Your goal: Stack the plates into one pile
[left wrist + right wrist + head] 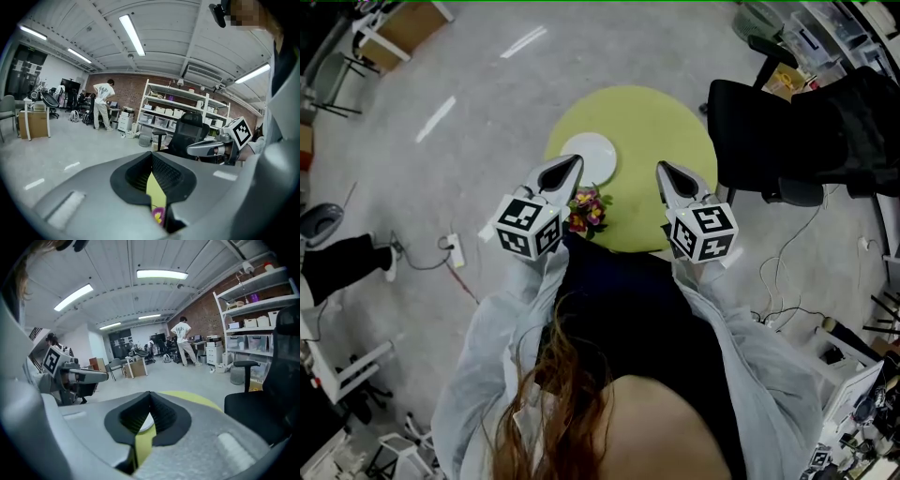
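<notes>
left gripper (573, 166): it was held up over the near edge of the table (647, 131), and its two jaws were seen pressed together at the tips – nothing was caught between them.
right gripper (664, 172): it was held up over the near right side of the table, well apart from the plates; its jaws were shut tight and nothing was held.
plates (588, 157): they were seen as one white round pile on the left part of the table, just past the left gripper's tip – how many were in it could not be told.
flowers (588, 211): a small purple and yellow bunch was seen at the near edge of the table, just beside the left gripper.
chair (797, 141): a black one was parked to the right of the table.
</notes>
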The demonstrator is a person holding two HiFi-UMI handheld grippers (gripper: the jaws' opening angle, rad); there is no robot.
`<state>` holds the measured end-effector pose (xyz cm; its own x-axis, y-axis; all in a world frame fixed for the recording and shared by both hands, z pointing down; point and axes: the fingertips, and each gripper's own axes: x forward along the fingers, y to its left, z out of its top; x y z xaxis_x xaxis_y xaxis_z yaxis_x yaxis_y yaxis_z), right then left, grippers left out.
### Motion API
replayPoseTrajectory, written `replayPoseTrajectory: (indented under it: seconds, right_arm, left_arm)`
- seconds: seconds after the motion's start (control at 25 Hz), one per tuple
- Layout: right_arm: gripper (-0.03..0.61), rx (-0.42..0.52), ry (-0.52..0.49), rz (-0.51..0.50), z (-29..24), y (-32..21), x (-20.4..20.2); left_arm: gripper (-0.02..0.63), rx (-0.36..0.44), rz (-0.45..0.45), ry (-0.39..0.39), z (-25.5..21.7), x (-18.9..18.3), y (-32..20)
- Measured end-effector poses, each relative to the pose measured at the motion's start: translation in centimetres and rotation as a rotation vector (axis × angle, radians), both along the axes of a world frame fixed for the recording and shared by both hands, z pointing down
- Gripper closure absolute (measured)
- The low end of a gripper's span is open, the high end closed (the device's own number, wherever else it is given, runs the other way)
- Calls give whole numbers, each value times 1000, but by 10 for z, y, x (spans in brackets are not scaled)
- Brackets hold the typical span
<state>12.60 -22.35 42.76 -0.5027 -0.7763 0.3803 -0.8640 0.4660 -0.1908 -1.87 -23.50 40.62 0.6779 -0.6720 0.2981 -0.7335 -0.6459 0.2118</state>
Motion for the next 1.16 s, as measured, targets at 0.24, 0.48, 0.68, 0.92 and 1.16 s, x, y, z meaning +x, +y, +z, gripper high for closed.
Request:
replayPoseTrajectory:
  seconds: [0.24, 0.48, 0.68, 0.92, 1.16]
  right_arm:
    - [577, -19, -2, -28, 6, 10, -6]
    - [577, -37, -32, -2, 9, 10, 3]
    - [577, -44, -34, 6, 12, 10, 7]
    - [577, -47, -38, 14, 13, 11, 6]
    - [577, -55, -43, 14, 17, 12, 5]
  left_arm:
    - [603, -5, -20, -1, 7, 6, 0]
    - [603, -8, -25, -16, 8, 7, -2]
    - [603, -20, -25, -25, 13, 8, -2]
    - [603, -23, -15, -27, 12, 9, -2]
    - [603, -28, -14, -23, 15, 9, -2]
